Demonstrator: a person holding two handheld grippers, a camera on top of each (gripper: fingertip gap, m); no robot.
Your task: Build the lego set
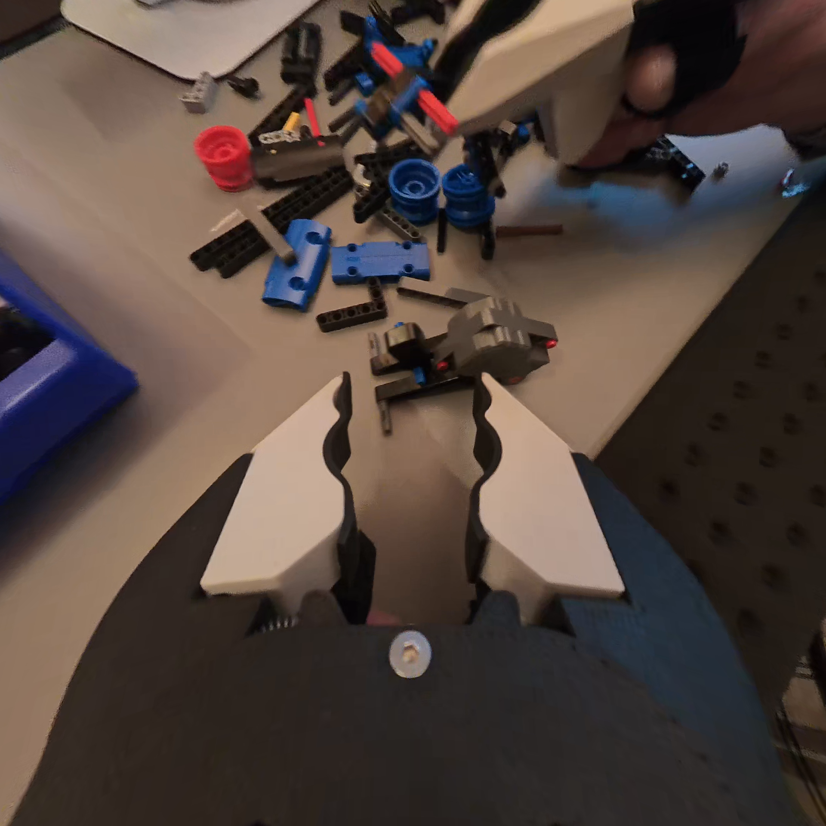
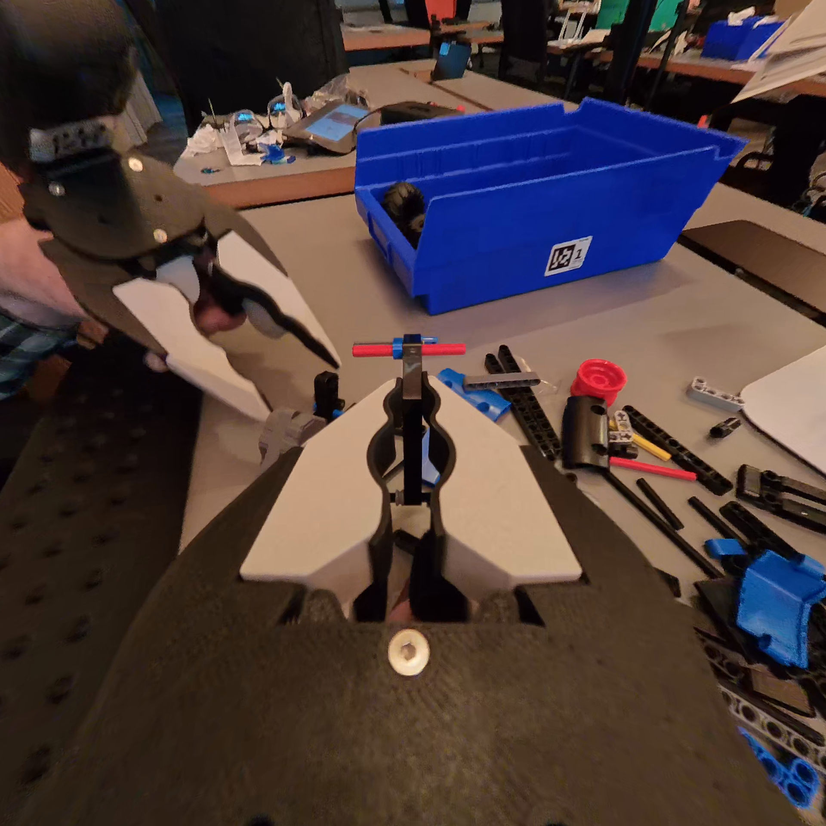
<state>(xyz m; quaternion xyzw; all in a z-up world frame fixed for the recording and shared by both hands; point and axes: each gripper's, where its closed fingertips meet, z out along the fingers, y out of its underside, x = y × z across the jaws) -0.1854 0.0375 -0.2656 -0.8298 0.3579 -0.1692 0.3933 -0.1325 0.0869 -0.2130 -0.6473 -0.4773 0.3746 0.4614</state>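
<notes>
My left gripper (image 1: 413, 384) is open and empty, low over the table. Just past its tips lies a grey and black sub-assembly (image 1: 487, 344) with small red and blue pins. My right gripper (image 2: 412, 389) is shut on an upright black beam (image 2: 412, 438) topped by a red axle (image 2: 409, 349) through a blue connector. In the left wrist view the right gripper's white fingers (image 1: 536, 67) hold this piece (image 1: 402, 89) over the parts pile. In the right wrist view the left gripper (image 2: 299, 389) is open beside the grey sub-assembly (image 2: 286, 429).
Loose parts cover the table: a red hub (image 1: 223, 156), two blue hubs (image 1: 413, 190), blue panels (image 1: 380, 263), black beams (image 2: 527, 415). A blue bin (image 2: 536, 232) holds a black tyre (image 2: 404, 210). A white board (image 2: 795, 411) lies right. The table edge meets dark perforated flooring (image 1: 737, 402). There is about 10 centimetres between the tips of the two grippers.
</notes>
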